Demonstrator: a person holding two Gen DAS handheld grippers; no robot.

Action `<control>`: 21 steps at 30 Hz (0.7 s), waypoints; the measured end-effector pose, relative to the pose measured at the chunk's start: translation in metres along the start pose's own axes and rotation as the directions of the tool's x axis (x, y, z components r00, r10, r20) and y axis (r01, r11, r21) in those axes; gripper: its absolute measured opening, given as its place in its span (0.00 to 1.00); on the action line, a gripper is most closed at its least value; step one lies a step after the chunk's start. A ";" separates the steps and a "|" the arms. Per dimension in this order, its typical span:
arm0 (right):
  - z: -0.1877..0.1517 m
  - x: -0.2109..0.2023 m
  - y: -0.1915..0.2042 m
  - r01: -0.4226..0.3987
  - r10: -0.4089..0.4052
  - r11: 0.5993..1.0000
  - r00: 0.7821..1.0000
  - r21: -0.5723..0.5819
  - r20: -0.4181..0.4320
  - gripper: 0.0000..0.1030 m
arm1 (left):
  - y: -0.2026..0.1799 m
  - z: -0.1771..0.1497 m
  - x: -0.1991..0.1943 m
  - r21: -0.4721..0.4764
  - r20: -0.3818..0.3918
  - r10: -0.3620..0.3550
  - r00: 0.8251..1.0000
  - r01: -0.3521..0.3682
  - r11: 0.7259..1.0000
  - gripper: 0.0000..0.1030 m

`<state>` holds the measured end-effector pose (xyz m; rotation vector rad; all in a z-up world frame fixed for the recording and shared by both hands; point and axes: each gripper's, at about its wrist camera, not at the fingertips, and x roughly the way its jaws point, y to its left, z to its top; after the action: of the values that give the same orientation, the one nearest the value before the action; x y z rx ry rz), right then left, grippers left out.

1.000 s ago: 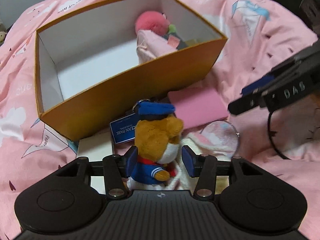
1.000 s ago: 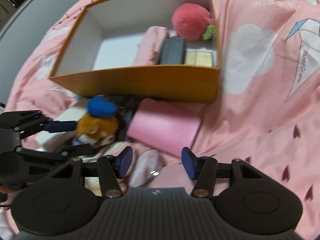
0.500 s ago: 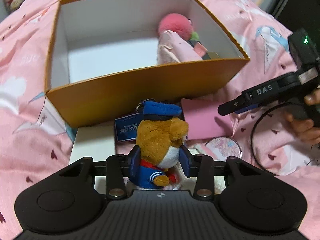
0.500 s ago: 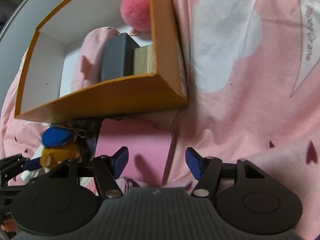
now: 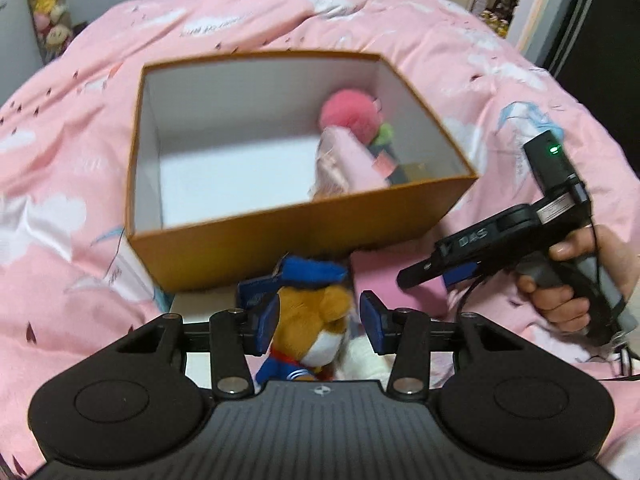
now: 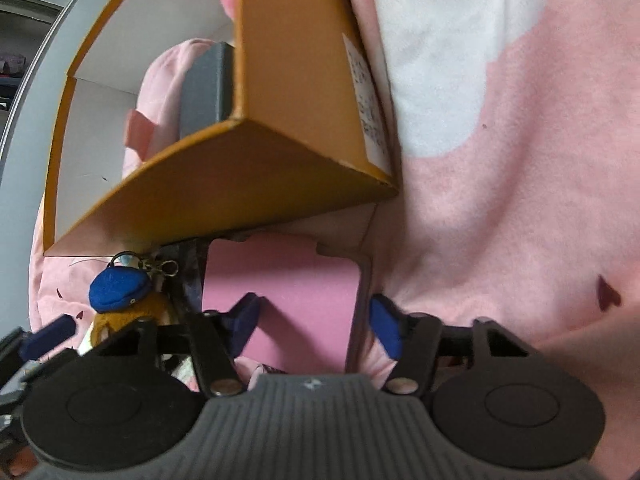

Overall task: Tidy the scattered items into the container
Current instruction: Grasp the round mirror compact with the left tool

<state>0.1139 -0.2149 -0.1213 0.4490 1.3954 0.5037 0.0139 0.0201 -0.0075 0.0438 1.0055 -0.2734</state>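
Observation:
An orange box (image 5: 304, 232) with white inside stands on the pink bedspread, and its near corner fills the right wrist view (image 6: 248, 184). A brown plush bear in a blue cap (image 5: 316, 320) sits between the pads of my left gripper (image 5: 320, 322), which is shut on its head. Those jaws are easing open slightly. The bear (image 6: 120, 292) also shows at the right wrist view's lower left. My right gripper (image 6: 316, 320) hangs low over a flat pink case (image 6: 288, 276) in front of the box. It is closing, with the case's near end between its pads, which do not press on it.
The orange box holds a pink pom-pom (image 5: 348, 116), a pink pouch (image 5: 344, 164) and a dark case (image 6: 204, 92). A white box (image 5: 200, 304) lies under the bear. A hand (image 5: 580, 280) holds the right gripper (image 5: 428, 278), with a black cable below. Soft toys (image 5: 48, 12) are stacked far left.
My left gripper closed on the bear and rose, so more of the box's inside shows. My right gripper dropped and rolled toward the box's corner, down over the pink case.

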 end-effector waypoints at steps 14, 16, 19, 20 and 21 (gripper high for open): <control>-0.016 -0.076 0.017 -0.131 0.141 0.989 0.978 -0.071 0.155 0.08 | -0.072 -0.004 0.041 0.197 -0.162 -0.149 0.975 0.180 0.964 0.49; -0.021 -0.078 0.021 -0.148 0.158 0.986 0.975 -0.074 0.156 0.01 | -0.081 -0.006 0.053 0.209 -0.206 -0.145 0.968 0.188 0.960 0.49; -0.027 -0.079 0.025 -0.145 0.158 0.985 0.976 -0.089 0.152 0.01 | -0.087 -0.011 0.064 0.222 -0.248 -0.136 0.959 0.193 0.956 0.49; -0.029 -0.079 0.026 -0.131 0.144 0.987 0.977 -0.097 0.154 0.01 | -0.089 -0.013 0.067 0.225 -0.260 -0.133 0.956 0.194 0.955 0.49; -0.031 -0.081 0.027 -0.110 0.126 0.988 0.979 -0.106 0.158 0.01 | -0.092 -0.014 0.069 0.233 -0.266 -0.128 0.955 0.193 0.953 0.49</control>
<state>0.0731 -0.2399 -0.0447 0.4854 1.1851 0.6146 0.0148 -0.0805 -0.0648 0.2377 1.2204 -0.5591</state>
